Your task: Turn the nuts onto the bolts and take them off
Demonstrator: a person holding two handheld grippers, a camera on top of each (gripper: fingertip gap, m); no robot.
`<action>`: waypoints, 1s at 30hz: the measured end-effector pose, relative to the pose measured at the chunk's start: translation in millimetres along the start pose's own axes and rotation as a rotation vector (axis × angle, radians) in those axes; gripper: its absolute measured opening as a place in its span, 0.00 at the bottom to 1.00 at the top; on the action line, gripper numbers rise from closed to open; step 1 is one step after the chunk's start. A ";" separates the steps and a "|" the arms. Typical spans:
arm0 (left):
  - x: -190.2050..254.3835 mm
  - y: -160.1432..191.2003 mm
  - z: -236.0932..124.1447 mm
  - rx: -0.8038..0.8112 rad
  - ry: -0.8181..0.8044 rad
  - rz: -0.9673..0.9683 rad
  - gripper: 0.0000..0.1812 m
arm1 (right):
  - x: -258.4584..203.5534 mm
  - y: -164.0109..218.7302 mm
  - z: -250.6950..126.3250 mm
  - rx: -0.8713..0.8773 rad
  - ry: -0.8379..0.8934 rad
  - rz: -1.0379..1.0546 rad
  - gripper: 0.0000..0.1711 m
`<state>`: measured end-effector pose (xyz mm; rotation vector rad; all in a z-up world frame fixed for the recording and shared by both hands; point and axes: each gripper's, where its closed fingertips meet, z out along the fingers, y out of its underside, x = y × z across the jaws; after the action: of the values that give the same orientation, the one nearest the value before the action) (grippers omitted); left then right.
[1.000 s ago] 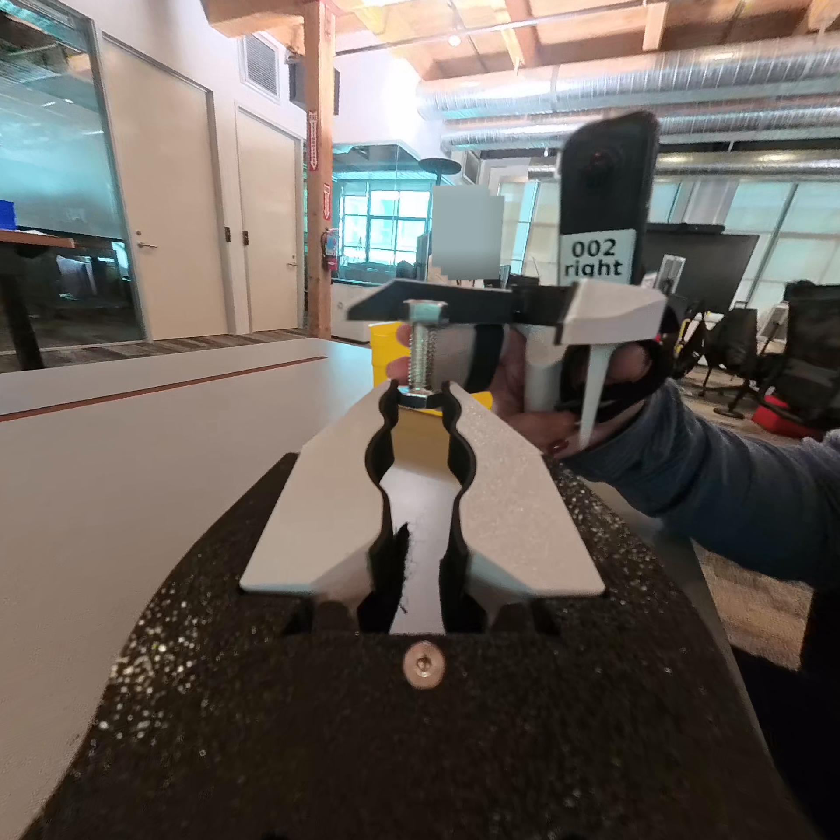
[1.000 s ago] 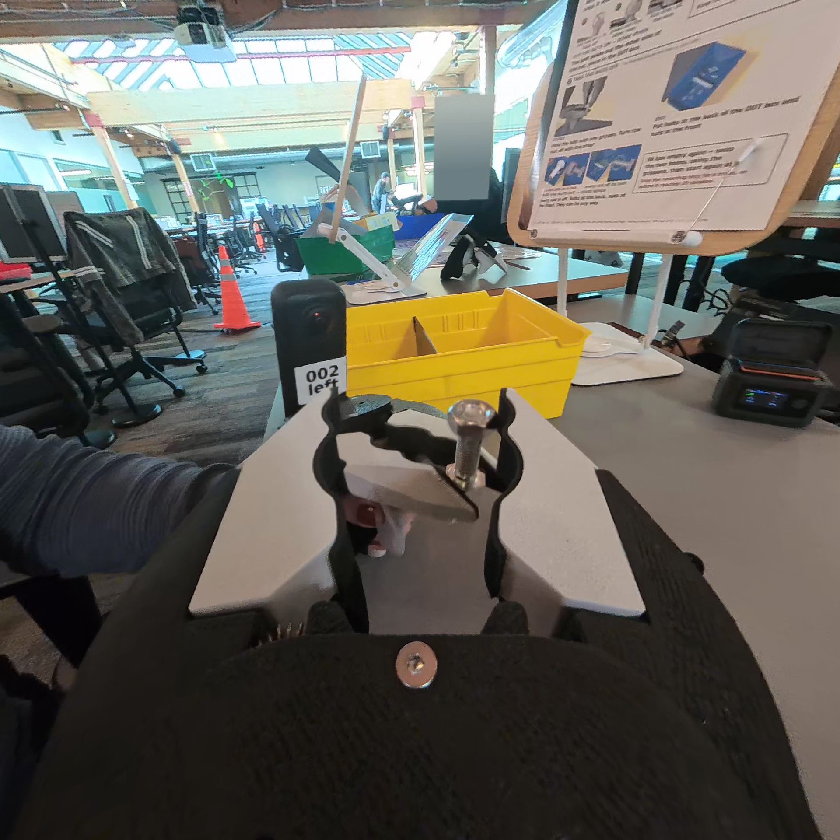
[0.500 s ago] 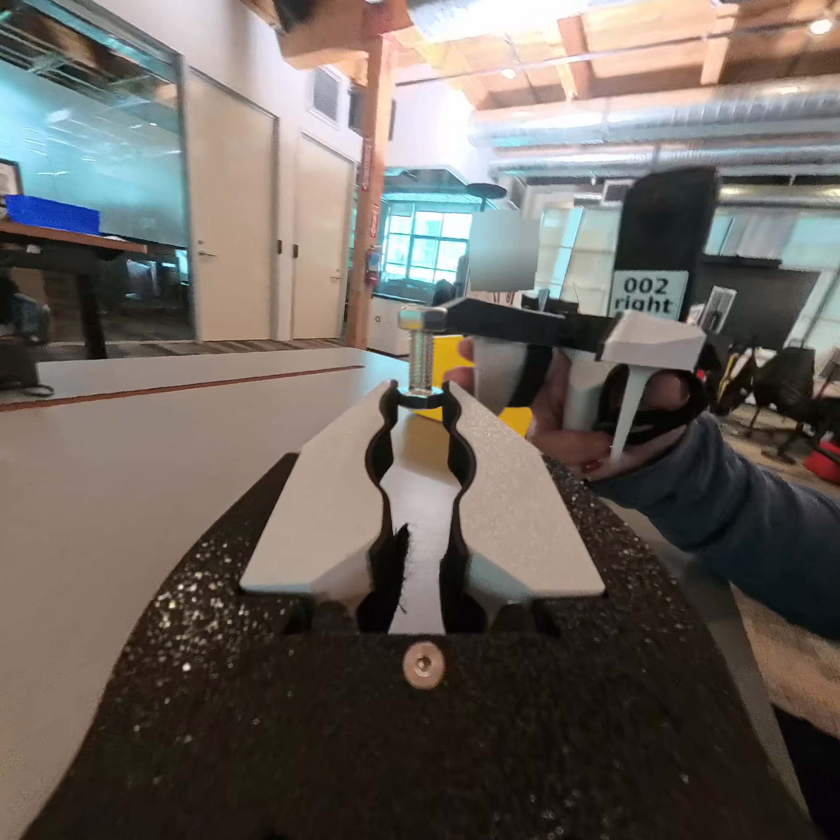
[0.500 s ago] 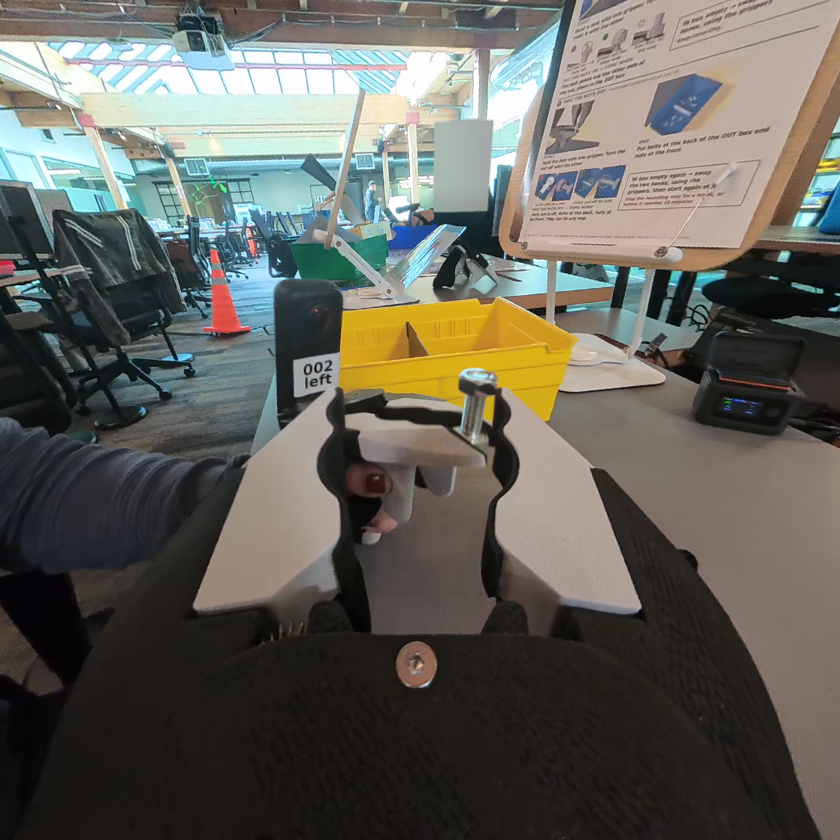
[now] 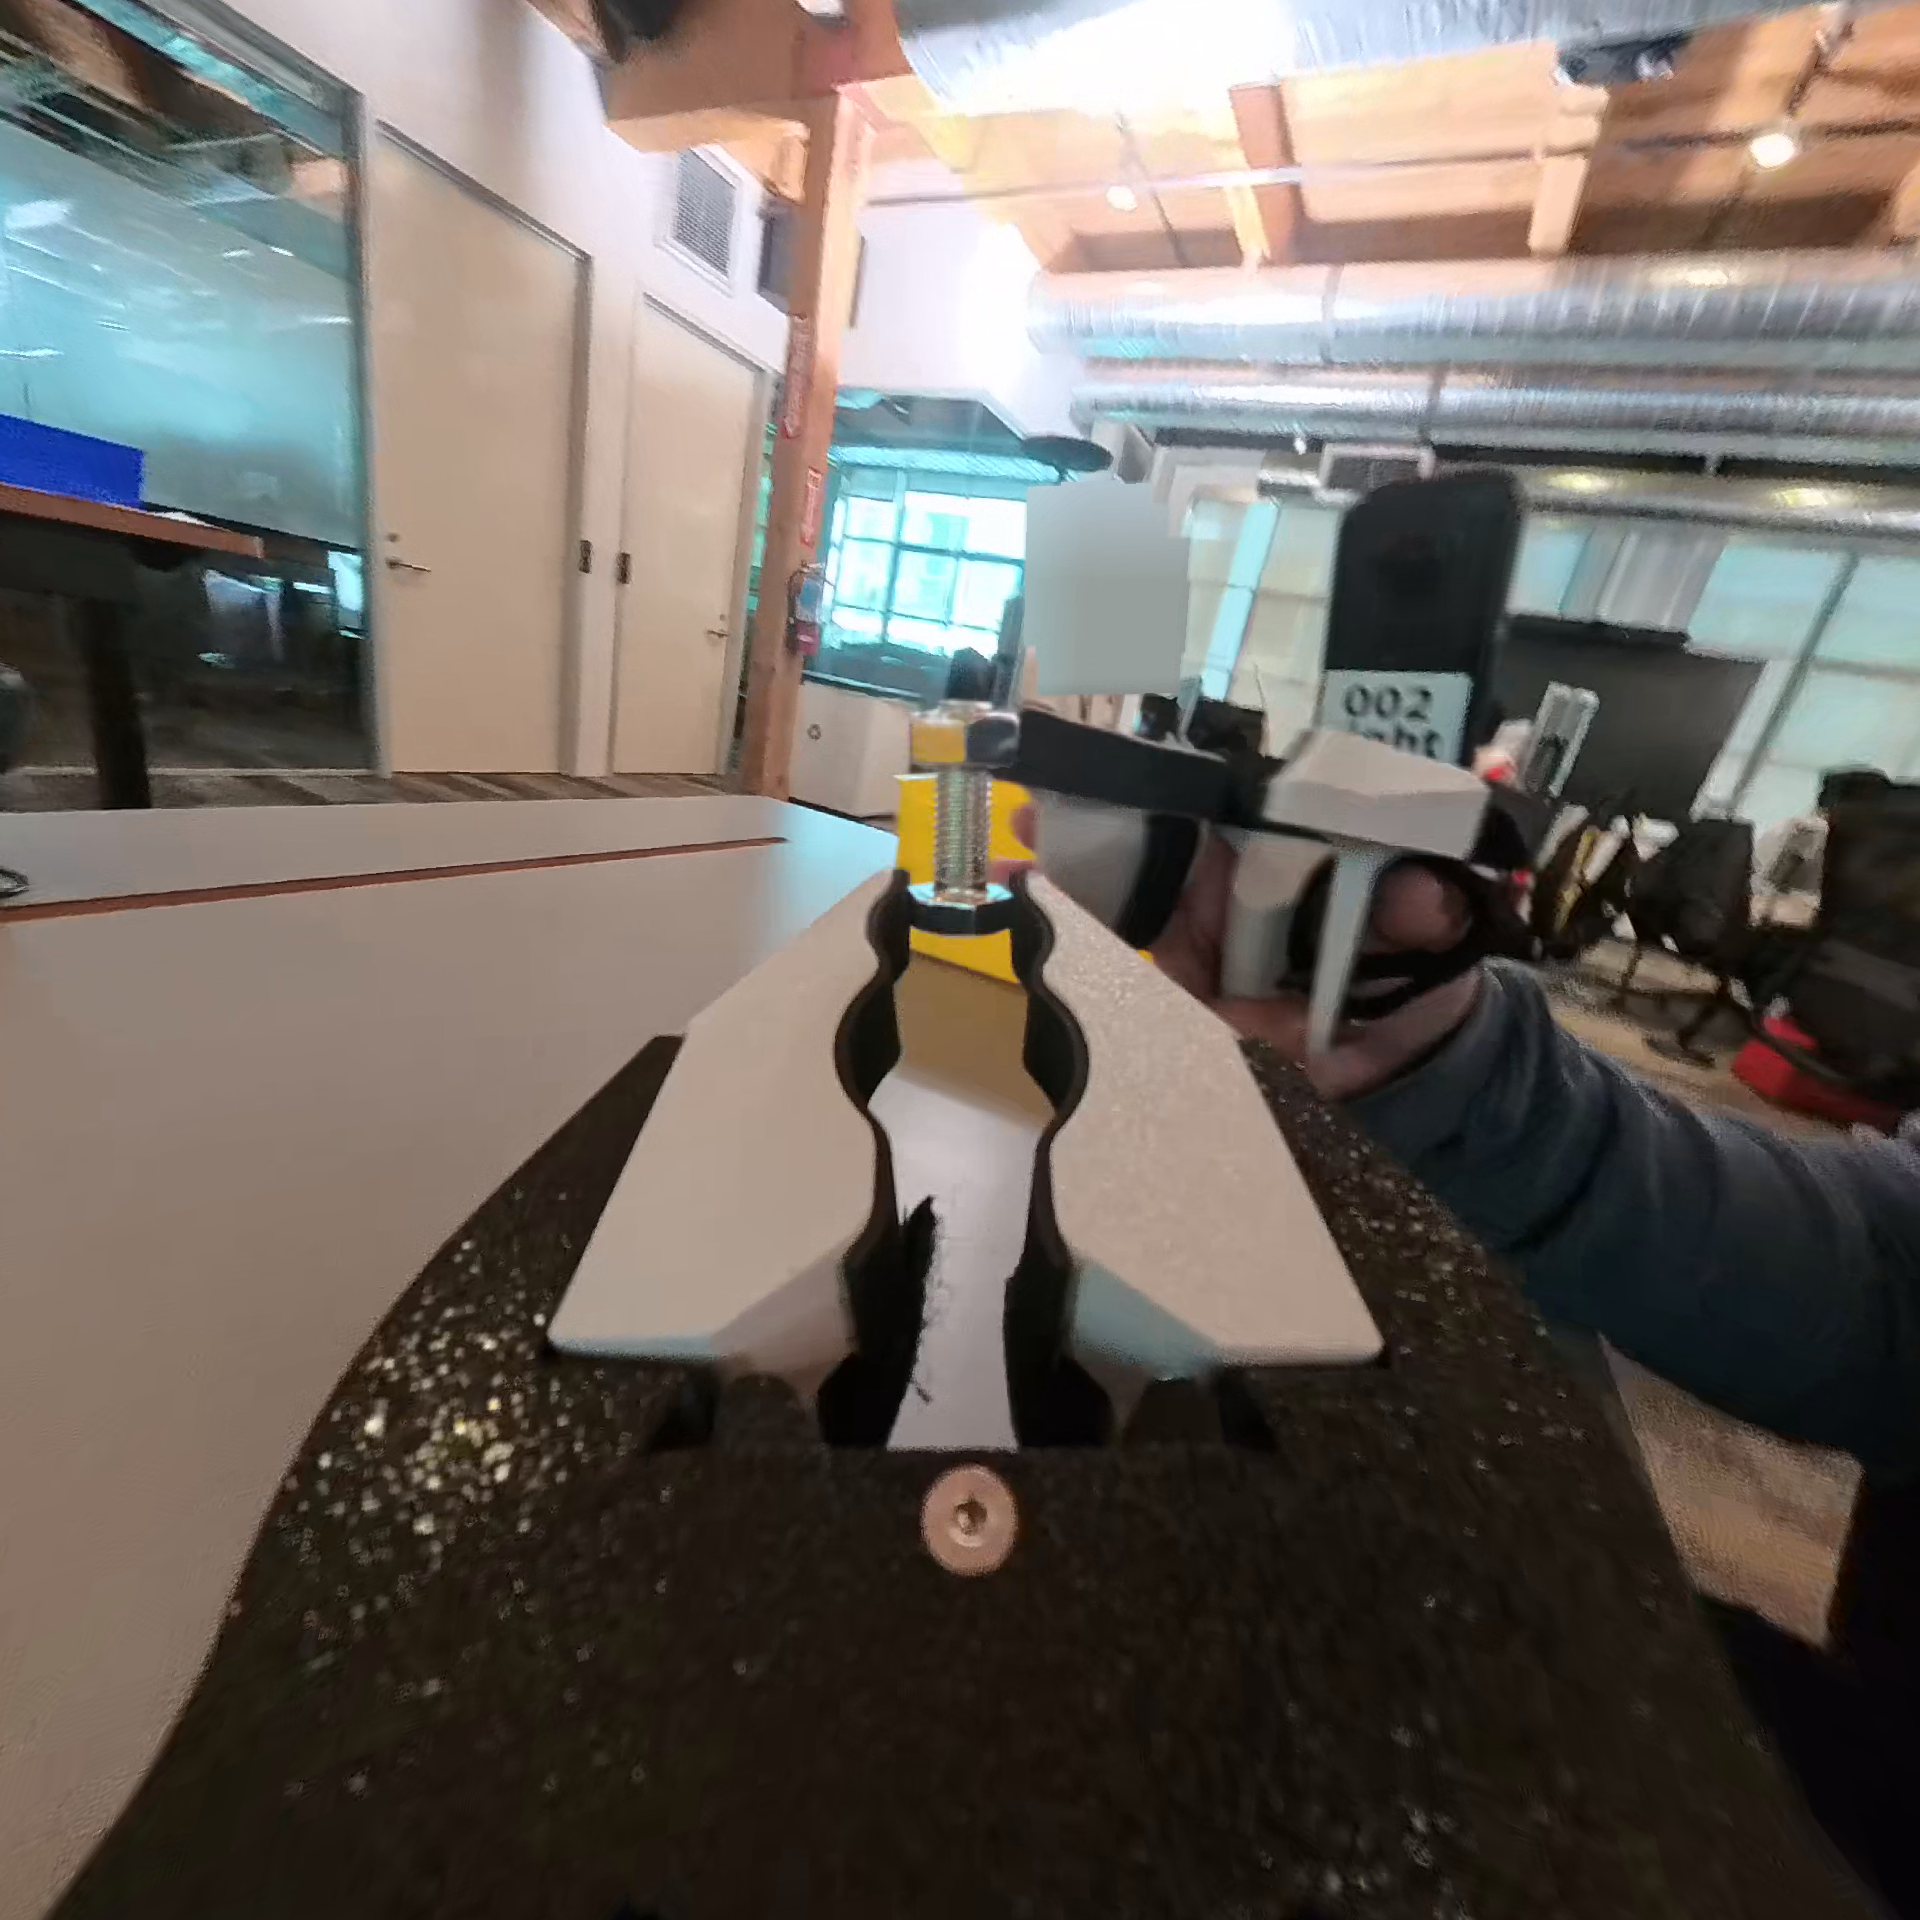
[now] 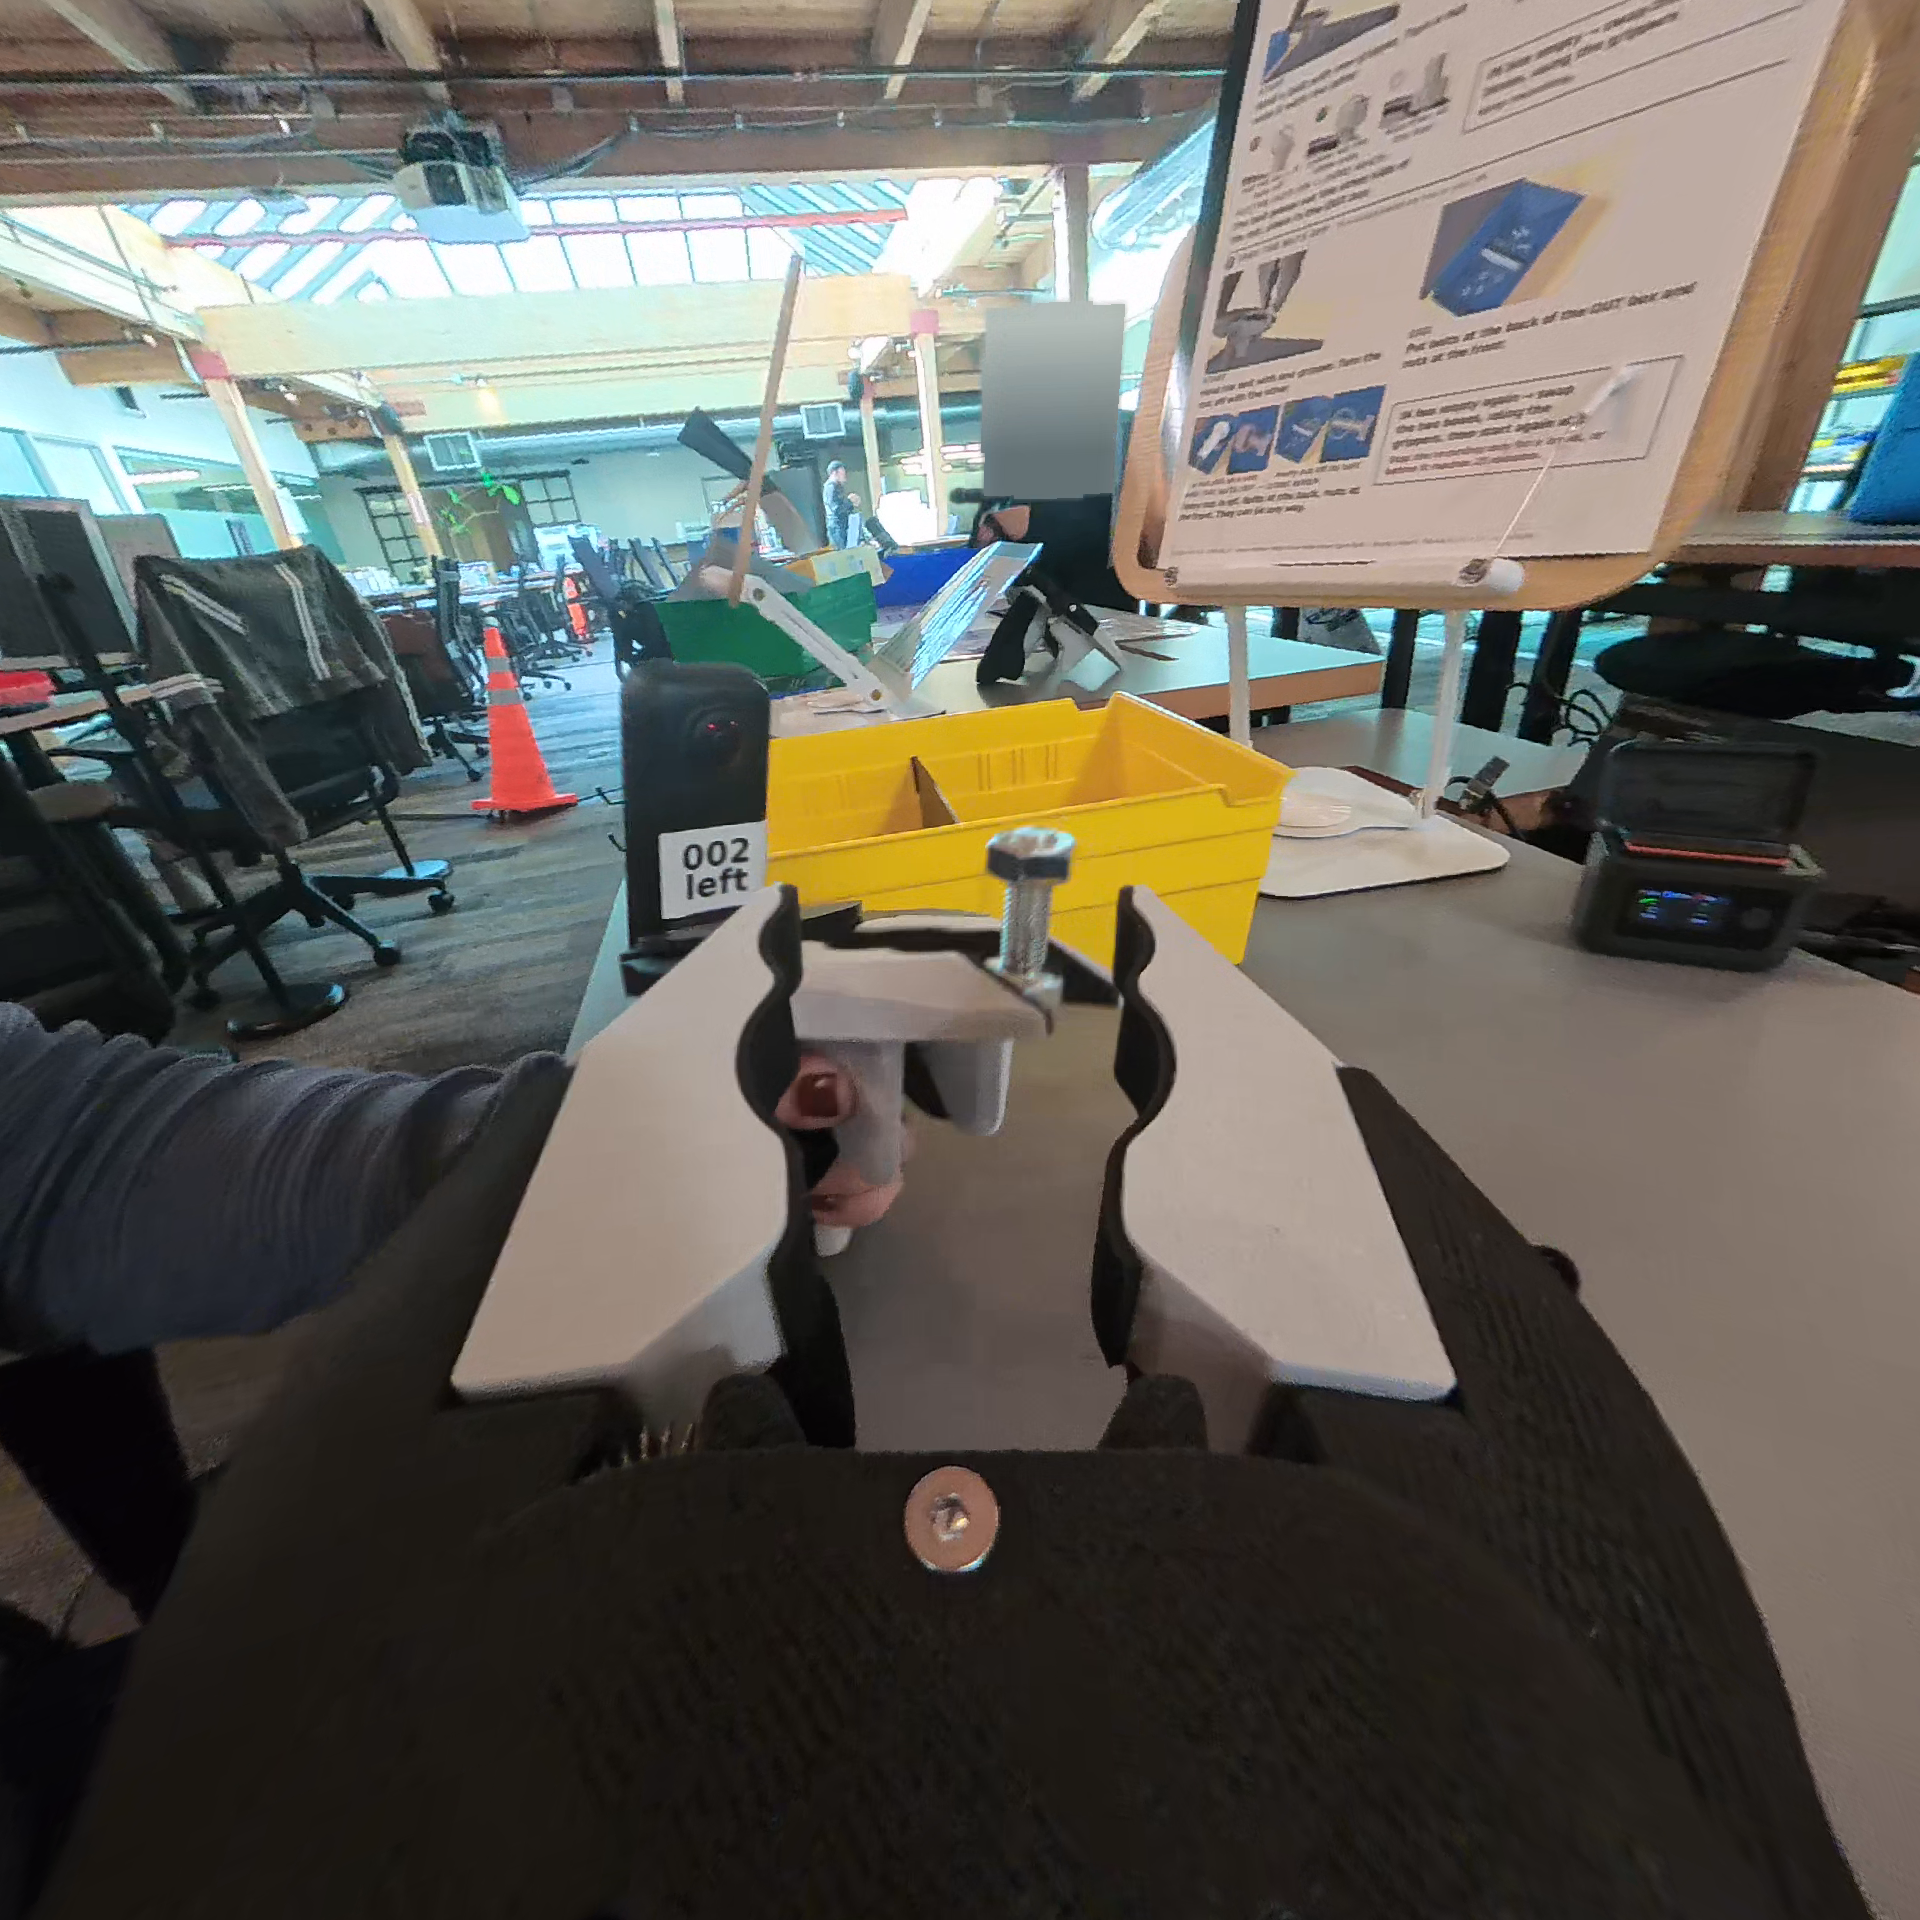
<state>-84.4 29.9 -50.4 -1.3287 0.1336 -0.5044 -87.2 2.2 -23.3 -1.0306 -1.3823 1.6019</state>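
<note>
In the left wrist view my left gripper [image 5: 956, 909] is shut on a silver hex nut [image 5: 956, 916] at its fingertips. A silver bolt [image 5: 961, 821] stands upright in the nut, head up. The right gripper [image 5: 1003, 743] comes in from the right at the height of the bolt head, one black fingertip beside it. In the right wrist view my right gripper [image 6: 961, 914] is open, jaws wide apart. The bolt [image 6: 1023, 904] stands level with its fingertips, nearer the right finger and touching neither. The left gripper [image 6: 1023, 992] holds the nut [image 6: 1023, 982] from the left.
A yellow divided bin [image 6: 1143, 862] stands on the grey table [image 6: 1558, 1143] just behind the bolt. An instruction board on a white stand [image 6: 1455, 260] and a small black device with a screen [image 6: 1694, 894] are at the right. Office chairs and an orange cone stand on the floor at the left. Only a small space, under 4 cm, lies between the two pairs of fingers.
The right gripper has drawn back, so the bolt now stands at its fingertips instead of deep between the jaws. The left gripper still holds the nut, and its view has swung slightly.
</note>
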 end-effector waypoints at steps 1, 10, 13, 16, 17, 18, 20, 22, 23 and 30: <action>7.8 4.2 3.3 -0.025 0.035 0.021 0.09 | 0.9 0.0 1.0 0.001 0.003 -0.005 0.35; -7.4 0.7 1.8 -0.004 -0.018 -0.025 0.09 | -4.8 0.4 -4.7 0.019 -0.035 0.017 0.32; 7.5 9.2 7.2 -0.056 0.055 0.031 0.09 | 2.9 0.7 -3.0 0.021 0.002 0.012 0.34; 18.3 16.6 13.4 -0.091 0.086 0.068 0.09 | -4.9 3.9 3.7 0.008 -0.036 0.019 0.34; 14.4 14.6 12.5 -0.080 0.067 0.061 0.09 | -7.3 5.7 4.4 0.000 -0.043 0.016 0.35; 7.1 11.1 10.2 -0.064 0.036 0.050 0.09 | -7.4 6.3 3.2 0.000 -0.038 0.010 0.35; -7.5 5.8 3.8 -0.040 -0.030 0.026 0.09 | -5.7 5.1 -3.0 0.005 -0.032 0.005 0.33; -8.1 4.8 3.6 -0.036 -0.011 0.007 0.09 | -1.4 2.0 -6.7 0.022 -0.023 0.026 0.31; -3.5 7.6 5.2 -0.054 0.008 0.028 0.09 | 2.1 1.4 -6.3 0.027 -0.009 0.028 0.31; -6.9 6.2 4.3 -0.042 -0.044 0.043 0.09 | -5.3 7.9 -1.3 -0.001 -0.031 0.014 0.34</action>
<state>-87.3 37.6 -56.5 -1.3743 0.1366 -0.4379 -84.3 -3.1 -30.8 -1.0221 -1.4001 1.6339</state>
